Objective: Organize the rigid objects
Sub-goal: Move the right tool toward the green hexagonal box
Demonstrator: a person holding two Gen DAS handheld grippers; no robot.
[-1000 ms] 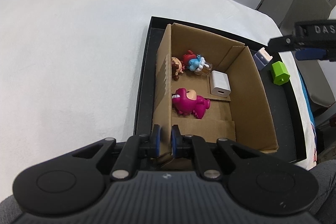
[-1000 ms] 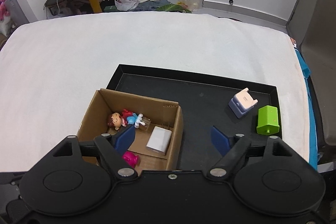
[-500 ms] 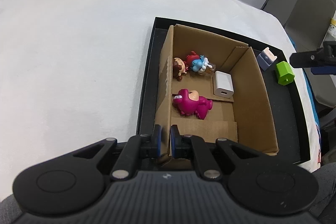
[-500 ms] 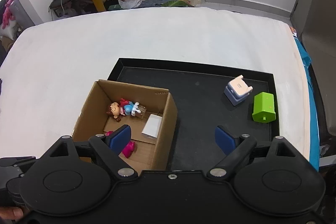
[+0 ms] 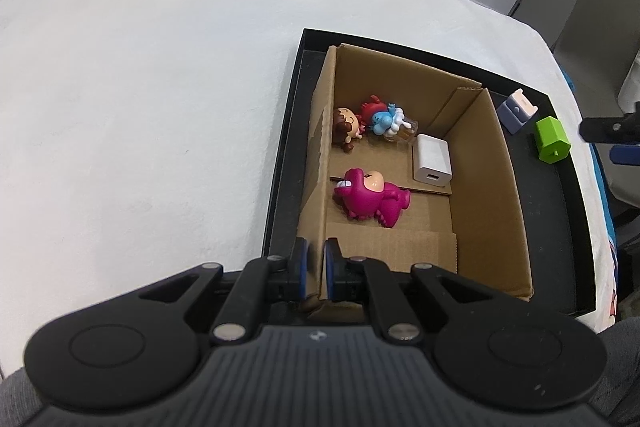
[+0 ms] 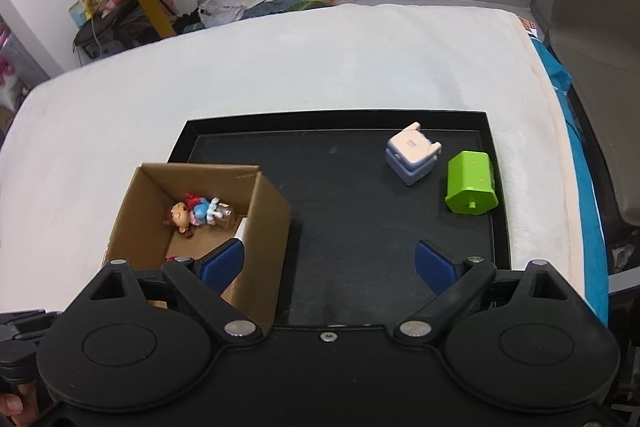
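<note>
Right gripper [image 6: 328,263] shifted toward tray's [image 6: 502,227] bare middle, jaws opening empty, left gripper [image 5: 315,267] clamping box [image 5: 486,163] wall.

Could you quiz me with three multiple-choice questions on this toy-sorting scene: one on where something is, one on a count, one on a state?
1. Where is the lime-green plastic house?
A. in the brown cardboard box
B. on the black tray
C. on the white cloth

2. How many things lie on the tray outside the box?
A. one
B. two
C. four

3. The left hand-held gripper is:
A. wide open
B. holding a doll
C. pinching the box wall

Answers: 1 B, it lies on the tray floor; 2 B, the house and the small blue-and-white block toy; 3 C, cardboard sits between its pads.
</note>
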